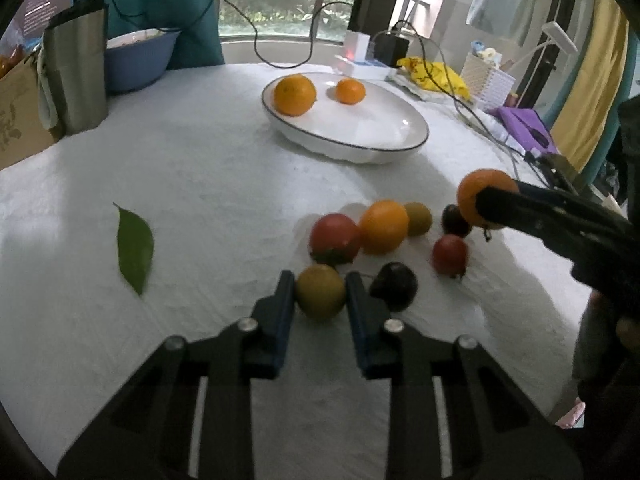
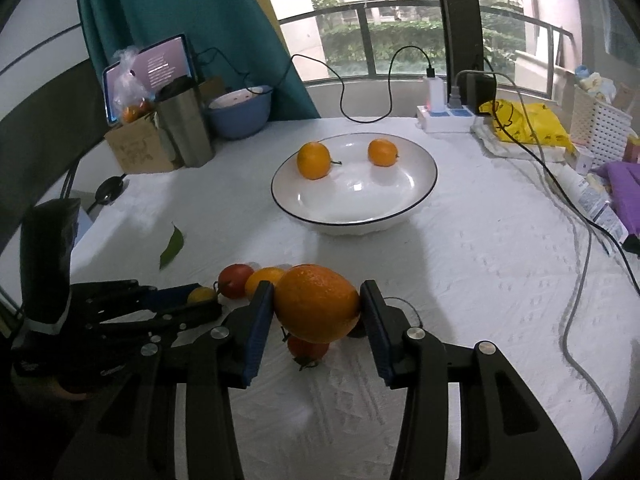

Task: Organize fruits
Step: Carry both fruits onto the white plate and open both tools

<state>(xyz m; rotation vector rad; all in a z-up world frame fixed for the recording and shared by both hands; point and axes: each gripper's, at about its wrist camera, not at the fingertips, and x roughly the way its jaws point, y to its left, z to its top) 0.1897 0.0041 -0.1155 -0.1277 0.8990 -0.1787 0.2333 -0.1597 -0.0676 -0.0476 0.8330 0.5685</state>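
A white plate (image 1: 384, 142) with a dark rim holds two oranges (image 1: 295, 94) at the far middle; it also shows in the right wrist view (image 2: 416, 196). My left gripper (image 1: 320, 292) is shut on a yellow-green tomato (image 1: 320, 297) on the cloth. Beside it lie a red tomato (image 1: 335, 239), an orange (image 1: 383, 226), a dark tomato (image 1: 394, 285) and several more small fruits. My right gripper (image 2: 317, 308) is shut on a large orange (image 2: 316, 308) and holds it above a small red tomato (image 2: 307, 350).
A green leaf (image 1: 135, 248) lies at the left. A steel tumbler (image 1: 76, 76), a cardboard box (image 1: 20, 116) and a blue bowl (image 1: 138, 58) stand at the back left. Cables (image 2: 576, 216), a power strip (image 2: 444, 116), a yellow bag and a white basket (image 2: 598, 124) are at the right.
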